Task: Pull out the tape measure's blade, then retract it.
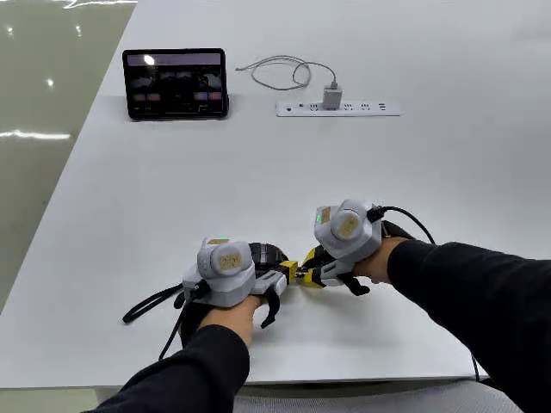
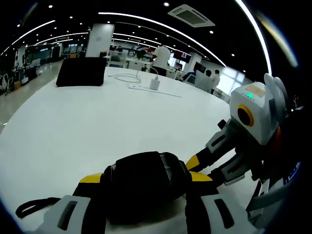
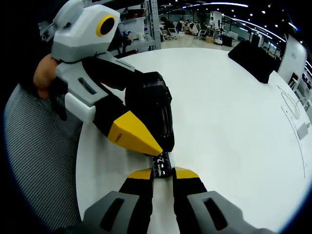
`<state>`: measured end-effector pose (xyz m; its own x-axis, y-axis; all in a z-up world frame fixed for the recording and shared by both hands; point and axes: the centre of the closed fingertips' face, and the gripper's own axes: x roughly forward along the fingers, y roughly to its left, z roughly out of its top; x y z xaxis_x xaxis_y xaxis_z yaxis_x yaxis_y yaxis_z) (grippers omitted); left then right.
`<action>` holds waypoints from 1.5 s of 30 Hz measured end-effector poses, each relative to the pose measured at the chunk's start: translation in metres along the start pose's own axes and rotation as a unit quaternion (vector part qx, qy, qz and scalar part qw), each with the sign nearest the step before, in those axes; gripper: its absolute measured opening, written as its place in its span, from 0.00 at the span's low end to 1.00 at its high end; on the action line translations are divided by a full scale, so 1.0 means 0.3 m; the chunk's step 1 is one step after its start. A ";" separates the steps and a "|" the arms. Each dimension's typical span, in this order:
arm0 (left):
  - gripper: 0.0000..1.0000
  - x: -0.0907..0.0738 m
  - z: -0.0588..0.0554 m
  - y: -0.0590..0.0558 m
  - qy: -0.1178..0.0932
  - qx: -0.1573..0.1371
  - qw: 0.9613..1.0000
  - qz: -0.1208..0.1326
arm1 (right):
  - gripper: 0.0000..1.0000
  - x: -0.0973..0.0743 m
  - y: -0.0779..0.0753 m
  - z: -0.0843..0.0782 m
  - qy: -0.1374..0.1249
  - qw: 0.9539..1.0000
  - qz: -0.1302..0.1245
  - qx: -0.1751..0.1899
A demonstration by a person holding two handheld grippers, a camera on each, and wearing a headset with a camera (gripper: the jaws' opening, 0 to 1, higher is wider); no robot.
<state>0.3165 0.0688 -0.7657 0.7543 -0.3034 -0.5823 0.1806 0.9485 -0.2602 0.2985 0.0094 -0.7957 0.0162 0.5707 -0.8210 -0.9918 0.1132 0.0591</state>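
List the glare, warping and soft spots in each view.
Head view: glare streaks on the floor and the tablet screen. Left gripper view: fisheye bends the light strips; the tape measure looks dark. Right gripper view: table edge bows; blade digits readable.

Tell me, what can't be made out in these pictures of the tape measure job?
- Black rubbery tape measure case: head view, mostly covered by the left hand-held gripper clamped around it.
- Dark numbered blade: right gripper view, its end hidden between the right hand-held gripper's yellow tips.
- Black rectangular tablet: head view, screen too small and glary to read.
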 end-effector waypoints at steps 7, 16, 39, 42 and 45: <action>0.61 0.000 -0.001 -0.002 -0.001 0.003 1.000 0.000 | 0.11 0.003 0.000 0.004 0.001 1.000 -0.002 -0.006; 0.61 0.001 -0.002 -0.003 0.000 0.005 1.000 -0.002 | 0.12 -0.002 0.004 -0.006 -0.019 1.000 -0.012 -0.011; 0.62 0.000 -0.006 -0.002 0.004 0.025 1.000 0.012 | 0.10 0.006 0.002 0.006 -0.024 1.000 -0.014 -0.003; 0.62 0.004 -0.010 0.002 0.007 0.047 0.999 0.020 | 0.10 0.006 0.001 0.007 -0.026 1.000 -0.015 -0.002; 0.62 0.003 -0.011 0.003 0.011 0.054 0.998 0.025 | 0.10 0.006 0.002 0.008 -0.024 1.000 -0.017 -0.002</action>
<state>0.3153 0.0691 -0.7691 0.7501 -0.2560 -0.6098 0.2106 0.9665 -0.1468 0.2981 0.0125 -0.7959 0.0550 0.6043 -0.7949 -0.9911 0.1294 0.0298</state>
